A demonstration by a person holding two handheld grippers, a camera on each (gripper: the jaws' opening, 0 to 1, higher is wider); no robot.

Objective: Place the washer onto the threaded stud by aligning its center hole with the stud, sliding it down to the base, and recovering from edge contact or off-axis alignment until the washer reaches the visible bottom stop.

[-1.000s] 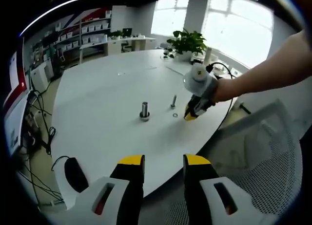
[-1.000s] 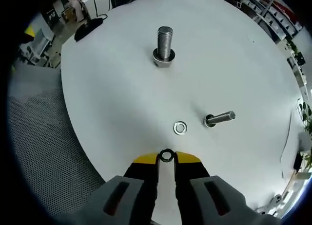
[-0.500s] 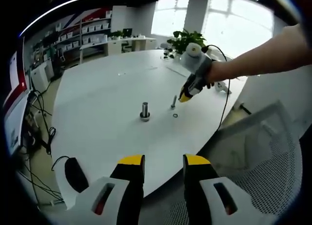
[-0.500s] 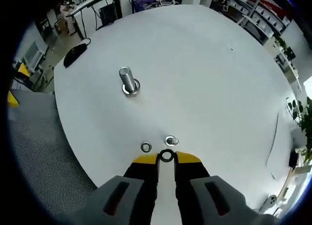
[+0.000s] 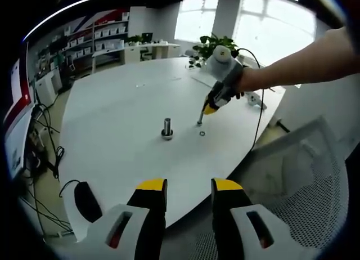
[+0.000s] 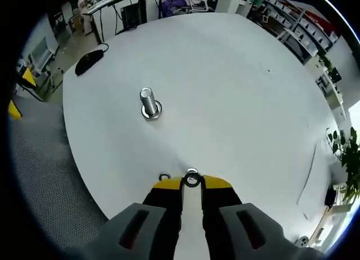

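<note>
On the white worktop (image 5: 112, 113) a thick stud (image 5: 167, 128) stands upright mid-surface. The right tongs (image 5: 208, 109) hang over a thinner stud (image 5: 200, 117); a washer (image 5: 202, 134) lies beside it. The left tongs (image 5: 188, 187) stand parted off the near edge.

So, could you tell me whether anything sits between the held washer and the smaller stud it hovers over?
Nothing visible does. The right gripper holds the washer directly above the smaller stud, whose top peeks out just beyond it. The spare washer lies off to one side.
</note>
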